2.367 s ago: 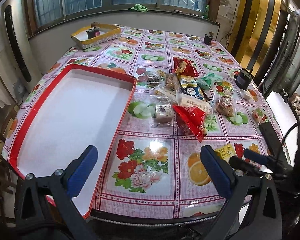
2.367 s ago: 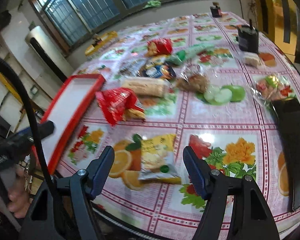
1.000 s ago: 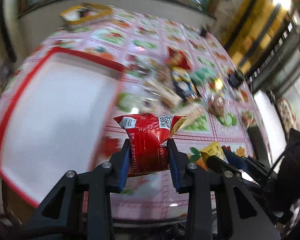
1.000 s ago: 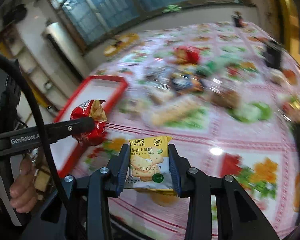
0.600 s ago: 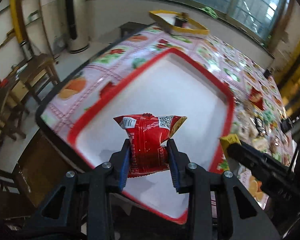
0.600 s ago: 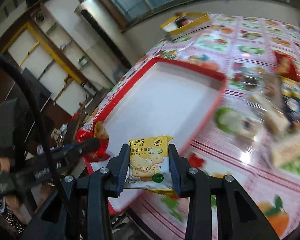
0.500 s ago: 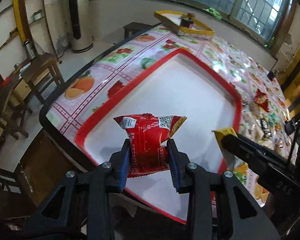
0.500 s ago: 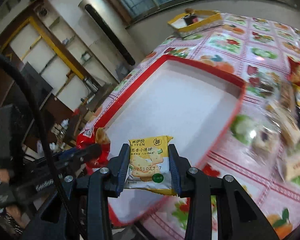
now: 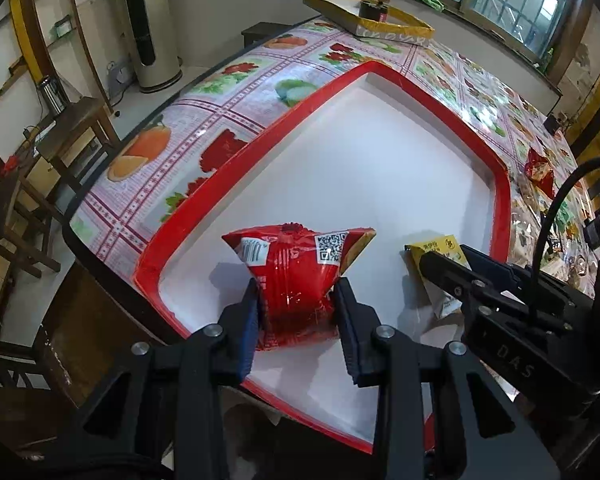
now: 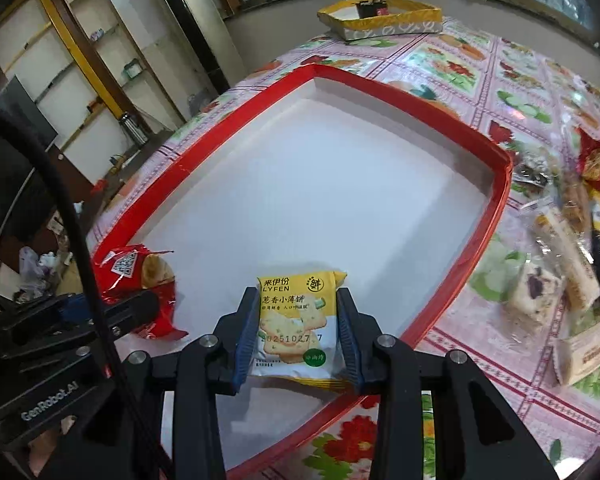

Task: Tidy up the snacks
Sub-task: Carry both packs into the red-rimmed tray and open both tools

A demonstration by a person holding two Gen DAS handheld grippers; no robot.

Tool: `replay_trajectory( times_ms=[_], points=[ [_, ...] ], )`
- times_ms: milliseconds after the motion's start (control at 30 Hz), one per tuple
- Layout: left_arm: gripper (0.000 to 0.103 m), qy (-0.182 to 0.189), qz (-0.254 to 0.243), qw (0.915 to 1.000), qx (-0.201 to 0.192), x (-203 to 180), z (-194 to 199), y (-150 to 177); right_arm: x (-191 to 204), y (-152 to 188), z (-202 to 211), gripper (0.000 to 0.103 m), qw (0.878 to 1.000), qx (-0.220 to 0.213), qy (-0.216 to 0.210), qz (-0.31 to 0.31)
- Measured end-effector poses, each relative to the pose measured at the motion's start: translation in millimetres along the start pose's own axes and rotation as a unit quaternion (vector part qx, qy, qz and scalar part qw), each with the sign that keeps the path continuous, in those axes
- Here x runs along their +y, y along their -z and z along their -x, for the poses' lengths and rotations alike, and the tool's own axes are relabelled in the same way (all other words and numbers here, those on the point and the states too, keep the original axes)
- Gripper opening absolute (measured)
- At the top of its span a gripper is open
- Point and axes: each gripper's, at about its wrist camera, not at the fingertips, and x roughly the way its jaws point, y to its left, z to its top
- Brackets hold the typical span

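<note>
A large red-rimmed tray (image 9: 500, 184) (image 10: 496, 200) with a white floor lies on the flowered tablecloth. My left gripper (image 9: 296, 304) is shut on a red snack packet (image 9: 296, 272) (image 10: 140, 276), held low over the tray's near corner. To its right, my right gripper (image 10: 298, 324) is shut on a yellow cracker packet (image 10: 296, 312) (image 9: 436, 252), also low over the tray's near part. Whether either packet touches the tray floor I cannot tell. Several loose snacks (image 10: 572, 240) lie on the table right of the tray.
A yellow-rimmed box (image 9: 364, 20) (image 10: 380, 20) with a small dark object in it stands at the table's far side by the windows. The table edge (image 9: 100, 256) runs just left of the tray, with wooden furniture (image 9: 64, 128) and a tall floor unit (image 9: 148, 20) beyond.
Both grippers have swung left from the snack pile to the tray and come lower over its near part. Each keeps its packet.
</note>
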Motion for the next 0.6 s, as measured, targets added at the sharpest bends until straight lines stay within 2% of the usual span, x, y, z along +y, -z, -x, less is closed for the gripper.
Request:
replay_trajectory(
  times_ms=[100, 233, 333, 400, 467, 600],
  points=[
    [0.041, -0.004, -0.002, 0.9999, -0.013, -2.9, -2.4, -1.0, -5.4, -0.6, 0.4, 0.038, 1.000, -0.001, -0.009, -0.008],
    [0.066, 0.005, -0.015, 0.9995, -0.027, -0.9, -2.7, -3.0, -10.7, -7.3, 4.3, 0.040, 1.000, -0.004, 0.003, -0.030],
    [0.081, 0.003, -0.005, 0.9983, -0.058, 3.6, 10.7, 0.2, -13.6, -8.4, 11.3, 0.048, 0.999, -0.009, -0.004, -0.044],
    [0.083, 0.018, 0.008, 0.9970, -0.075, 7.1, 20.5, 3.2, -16.0, -9.6, 21.3, 0.050, 0.998, -0.024, -0.015, -0.054],
    [0.083, 0.026, 0.013, 0.9961, -0.083, 6.5, 27.7, 4.2, -19.6, -9.6, 35.4, 0.058, 0.996, -0.050, -0.015, -0.068],
    [0.088, 0.052, 0.005, 0.9935, -0.101, -10.0, 49.2, 9.2, -26.8, -3.0, 72.5, 0.065, 0.990, -0.103, -0.024, -0.089]
  ],
)
